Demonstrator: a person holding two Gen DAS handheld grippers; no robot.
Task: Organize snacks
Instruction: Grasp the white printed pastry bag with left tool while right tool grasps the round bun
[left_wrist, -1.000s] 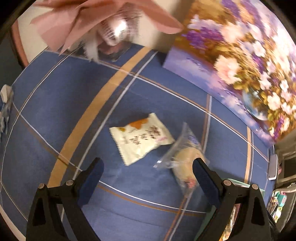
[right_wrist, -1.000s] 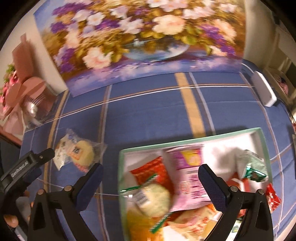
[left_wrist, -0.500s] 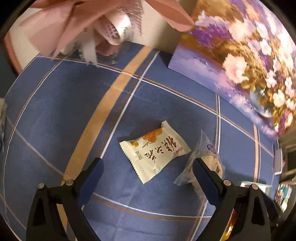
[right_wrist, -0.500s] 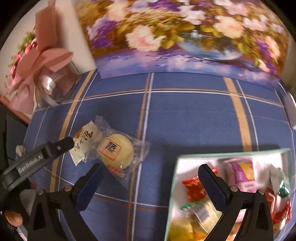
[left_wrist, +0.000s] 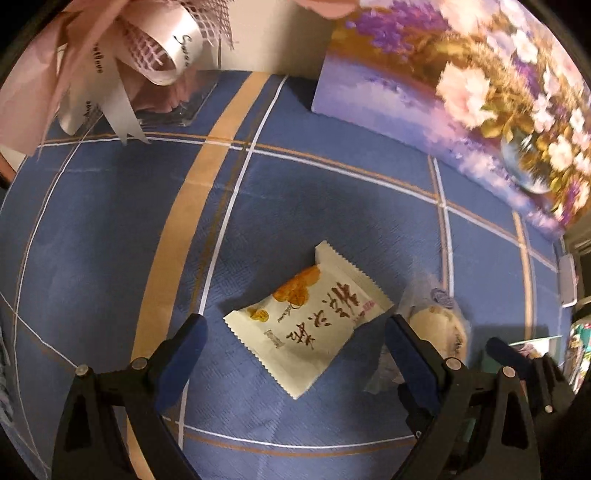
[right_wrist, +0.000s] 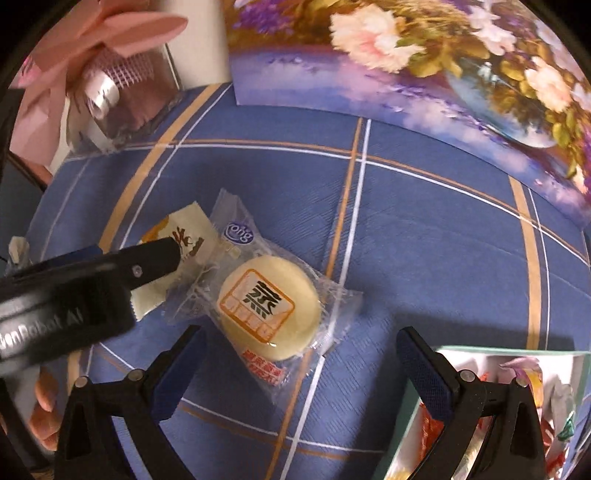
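Snack packets on blue cloth — cream packet (left_wrist: 308, 321) between left tool's (left_wrist: 293, 339) wide-spread fingers, clear-wrapped cake (right_wrist: 267, 308) before right tool (right_wrist: 301, 354), equally wide, empty

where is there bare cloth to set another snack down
Free: the blue cloth between the clear-wrapped round cake and the flower painting, and left of the cream packet past the tan stripe. Crowded: the two snacks overlapping at centre, the full snack box at lower right, and the pink bouquet at the back left.
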